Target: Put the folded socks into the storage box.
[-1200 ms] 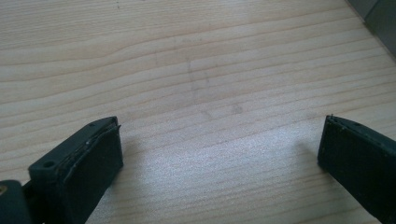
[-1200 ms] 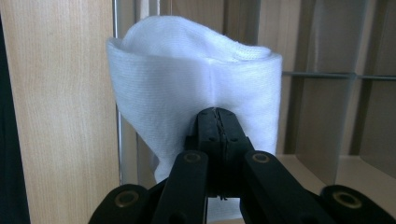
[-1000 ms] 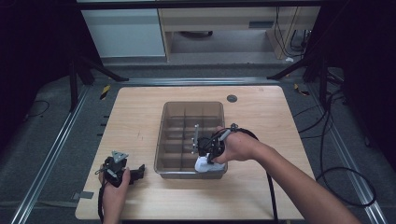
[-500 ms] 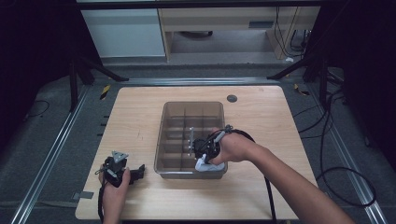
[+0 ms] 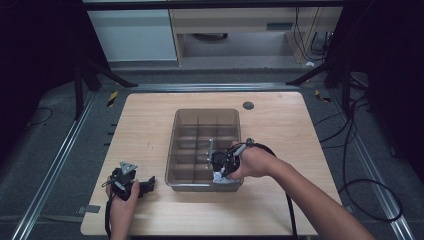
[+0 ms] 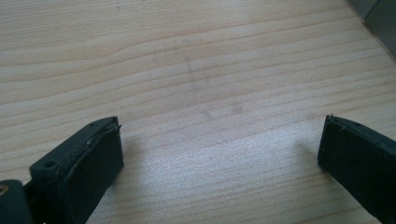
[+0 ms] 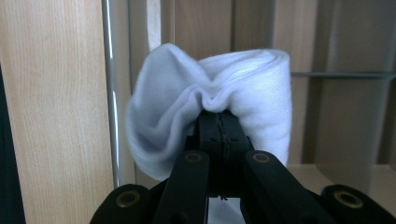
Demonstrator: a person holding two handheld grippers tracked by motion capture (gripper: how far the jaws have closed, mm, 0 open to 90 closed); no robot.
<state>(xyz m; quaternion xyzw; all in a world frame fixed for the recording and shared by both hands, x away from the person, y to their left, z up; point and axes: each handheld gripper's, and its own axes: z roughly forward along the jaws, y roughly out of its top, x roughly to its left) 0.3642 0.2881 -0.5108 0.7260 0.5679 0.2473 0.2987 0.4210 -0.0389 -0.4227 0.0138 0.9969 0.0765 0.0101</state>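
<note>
Between the right gripper's [image 7: 219, 116] jaws a folded white cloth [image 7: 210, 93] is pinched — jaws pressed together on its middle fold, cloth bulging out to both sides and above the tips. Seen from the high view, that right gripper [image 5: 218, 169] is held over the near right corner of the clear divided bin [image 5: 205, 116], with the cloth [image 5: 218, 176] showing just under and ahead of the jaws, at or inside the near-right compartment. Whether the cloth already touches the compartment floor cannot be told.

Beyond the cloth in the right gripper view, the bin's divider walls [image 7: 299, 74] and a metal-looking rim strip [image 7: 108, 93] are seen, with bare wooden table [image 7: 51, 93] off to the jaws' left.

Left gripper [image 5: 131, 184] is parked on the table, well apart from the bin on its left side; its jaws are spread wide with nothing between them — only wood grain [image 6: 210, 93] ahead.

Step judged in hand: placing the cloth into a compartment. Next move calls for the cloth to be lowered clear of the divider walls, seated fully inside one cell, then the jaws released and drawn straight back so the fold is not dragged out. Left gripper is not needed unless the bin slides.
</note>
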